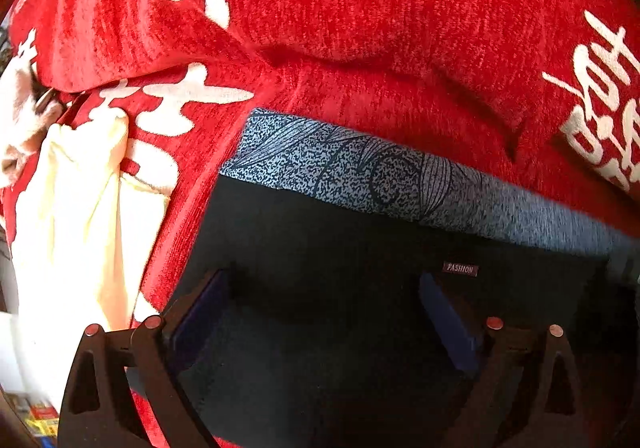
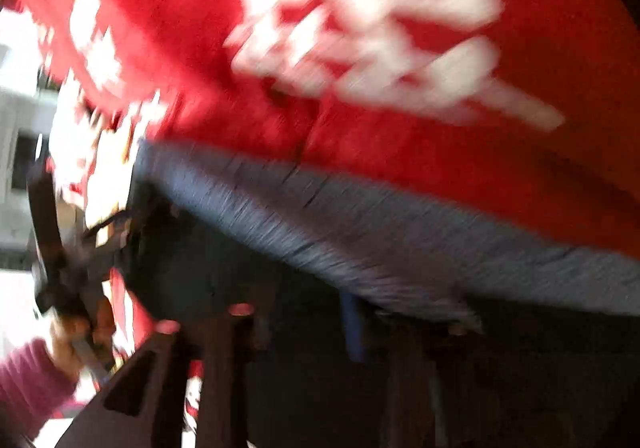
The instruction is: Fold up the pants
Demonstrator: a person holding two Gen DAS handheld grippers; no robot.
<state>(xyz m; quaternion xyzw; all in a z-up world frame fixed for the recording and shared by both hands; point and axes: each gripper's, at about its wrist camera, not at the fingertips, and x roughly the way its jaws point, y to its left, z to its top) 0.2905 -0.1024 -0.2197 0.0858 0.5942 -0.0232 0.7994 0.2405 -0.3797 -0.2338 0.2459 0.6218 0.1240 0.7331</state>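
Red chenille cloth with big white characters covered the surface, creased into soft ridges. On it lay the pants, dark fabric with a grey-blue patterned waistband along the far edge and a small tag reading FASHION just below that band.

The left gripper pointed steeply down over the dark fabric. Its fingers stood wide apart, one near the pants' left edge and the other below the tag, with only flat cloth in the gap; nothing was pinched. A cream garment lay bunched at the left, just beside the pants and partly on the red cloth.

The right wrist view was heavily smeared. It showed the same waistband running across, the red cloth beyond it and the pants' dark fabric below. The right gripper sat low over that fabric, its fingers close together, but the blur hid whether they gripped any cloth; I could not tell. At the left edge of that view, a hand in a pink sleeve held the left gripper.
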